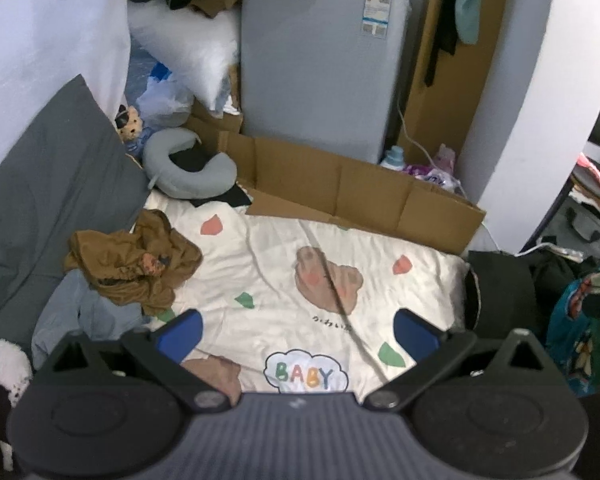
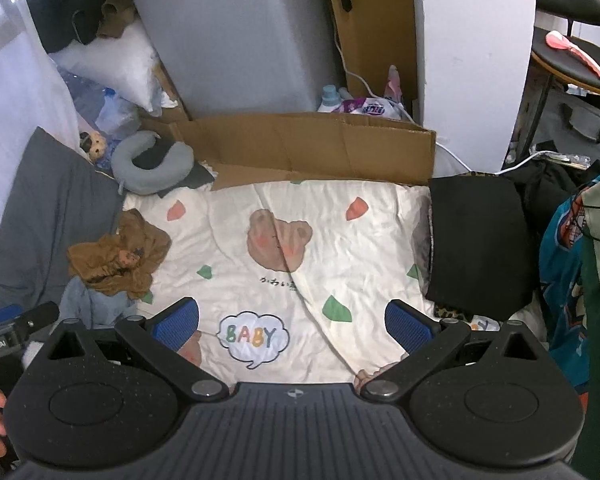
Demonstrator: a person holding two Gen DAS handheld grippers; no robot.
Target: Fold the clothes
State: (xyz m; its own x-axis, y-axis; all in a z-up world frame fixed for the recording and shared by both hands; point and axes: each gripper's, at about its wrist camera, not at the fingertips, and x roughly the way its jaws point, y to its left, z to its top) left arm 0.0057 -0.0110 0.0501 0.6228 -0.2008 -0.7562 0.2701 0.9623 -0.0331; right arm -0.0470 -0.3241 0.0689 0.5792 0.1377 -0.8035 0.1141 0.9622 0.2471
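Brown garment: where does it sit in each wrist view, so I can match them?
Left wrist: brown garment crumpled at left-centre, on the blue garment.
Right wrist: brown garment at left, beyond the left finger.
Shared landmark: the BABY bubble on the blanket, near bottom centre in both.

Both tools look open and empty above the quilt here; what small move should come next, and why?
Probably the left tool should swing toward the crumpled brown garment. It lies unfolded on a blue-grey garment at the quilt's left edge, while the black piece on the right already looks folded. The right tool holds nothing either.
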